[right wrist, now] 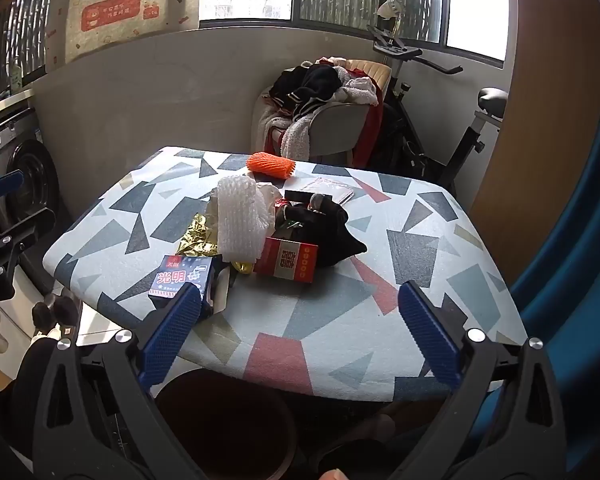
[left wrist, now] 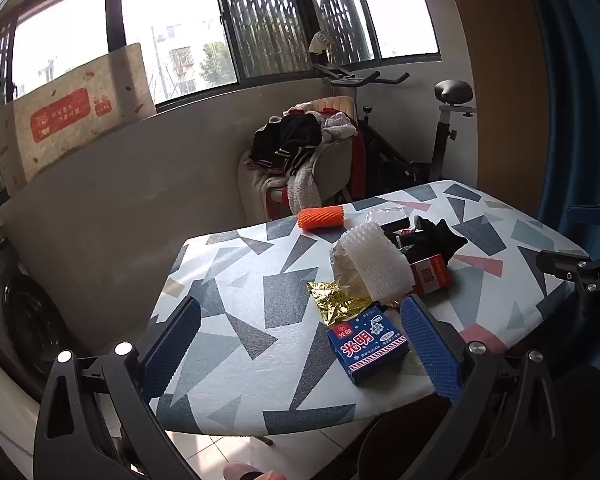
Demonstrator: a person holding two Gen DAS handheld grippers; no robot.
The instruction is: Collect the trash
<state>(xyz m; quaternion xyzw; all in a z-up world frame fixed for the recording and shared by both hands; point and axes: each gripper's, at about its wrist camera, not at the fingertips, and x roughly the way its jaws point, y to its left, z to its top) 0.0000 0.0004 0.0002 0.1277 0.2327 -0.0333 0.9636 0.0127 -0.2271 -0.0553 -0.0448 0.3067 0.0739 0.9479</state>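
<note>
Collection had not visibly begun. Both the left gripper (left wrist: 300, 336) and right gripper (right wrist: 300, 320) hovered with jaws spread, empty. On the geometric-patterned worktop (right wrist: 380, 340) lay all the trash: blue printed carton (left wrist: 367, 346) nearest, crumpled gold foil wrapper (left wrist: 334, 304), white foam netting sleeve (left wrist: 374, 264), red cardboard box (right wrist: 288, 260), and orange foam netting sleeve (left wrist: 322, 219) farthest. A dark round bin (right wrist: 224, 420) stood below the near edge.

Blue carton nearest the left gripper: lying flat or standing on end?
Lying flat. The blue carton rests on its broad face on the table, printed top facing up, beside the gold foil wrapper.

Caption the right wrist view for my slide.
Open right gripper faces a patterned table strewn with trash: blue carton, red box, foam netting.
</note>
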